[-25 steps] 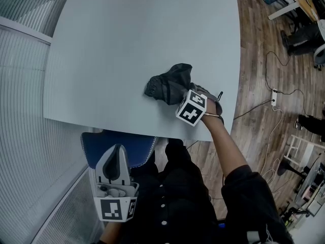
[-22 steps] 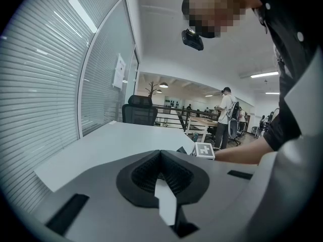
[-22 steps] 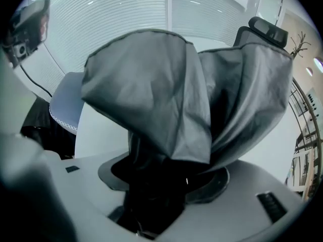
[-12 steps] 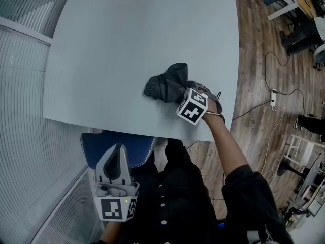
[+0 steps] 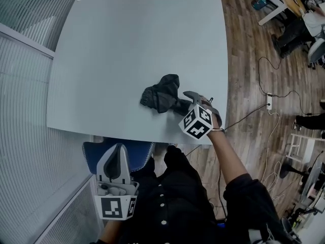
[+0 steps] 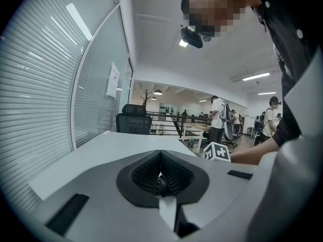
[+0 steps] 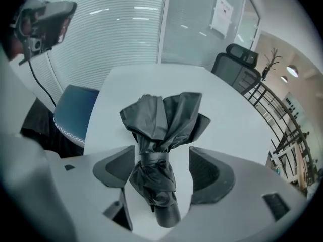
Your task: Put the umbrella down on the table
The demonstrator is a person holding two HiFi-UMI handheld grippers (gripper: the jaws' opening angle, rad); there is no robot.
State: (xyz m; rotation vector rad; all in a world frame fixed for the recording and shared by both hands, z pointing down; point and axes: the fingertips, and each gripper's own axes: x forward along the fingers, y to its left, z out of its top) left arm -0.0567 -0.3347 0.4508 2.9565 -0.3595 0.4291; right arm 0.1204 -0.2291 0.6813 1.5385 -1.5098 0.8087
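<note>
Right gripper (image 7: 161, 169) jaws opening, pads clear of folded umbrella (image 7: 162, 117) lying between them. Umbrella flat on table (image 5: 127, 44), lower right of head view, near front edge. Likely light, fabric floppy and slippery; strapped waist or stiff handle end best hold. Left gripper (image 6: 160, 178) closed, empty, lower left.

Place: open-plan office.
Furniture: pale tabletop (image 5: 137, 44); black swivel chair (image 6: 132, 122); blue chair (image 5: 139, 150).
Walls: glass partition with blinds (image 6: 45, 84).
Floor: wood planks (image 5: 244, 60); power strip (image 5: 268, 103).
Background: standing people (image 6: 219, 122); ceiling strip lights (image 6: 255, 76).
</note>
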